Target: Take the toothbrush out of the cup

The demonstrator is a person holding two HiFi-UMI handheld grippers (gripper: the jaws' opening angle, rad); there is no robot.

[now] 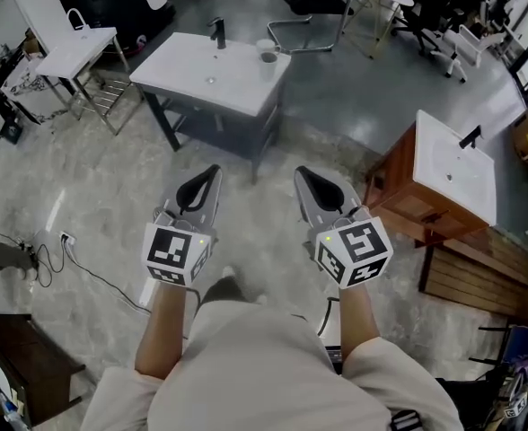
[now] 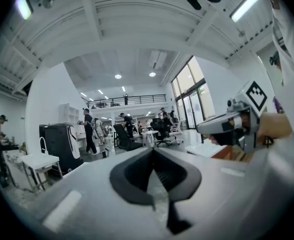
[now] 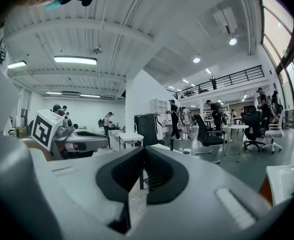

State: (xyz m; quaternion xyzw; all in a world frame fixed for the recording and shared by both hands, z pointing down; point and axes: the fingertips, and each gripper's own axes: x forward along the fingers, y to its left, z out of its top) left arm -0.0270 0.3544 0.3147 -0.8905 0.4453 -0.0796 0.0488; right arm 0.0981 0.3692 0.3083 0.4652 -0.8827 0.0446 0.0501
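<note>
A small pale cup (image 1: 267,52) stands at the right end of a white sink counter (image 1: 192,79), beside a black faucet (image 1: 217,32). It is too small to tell whether a toothbrush is in it. The same cup (image 3: 188,152) shows far off in the right gripper view. My left gripper (image 1: 212,171) and right gripper (image 1: 302,173) hang side by side over the marble floor, well short of the counter. The jaws of both meet at the tips with nothing between them. The left gripper (image 2: 153,151) and right gripper (image 3: 143,151) point level into the room.
A wooden vanity with a white basin (image 1: 453,164) stands at the right, close to my right gripper. A white side table (image 1: 75,52) is at the far left. Cables (image 1: 57,250) lie on the floor at the left. Office chairs (image 1: 426,7) and people are farther back.
</note>
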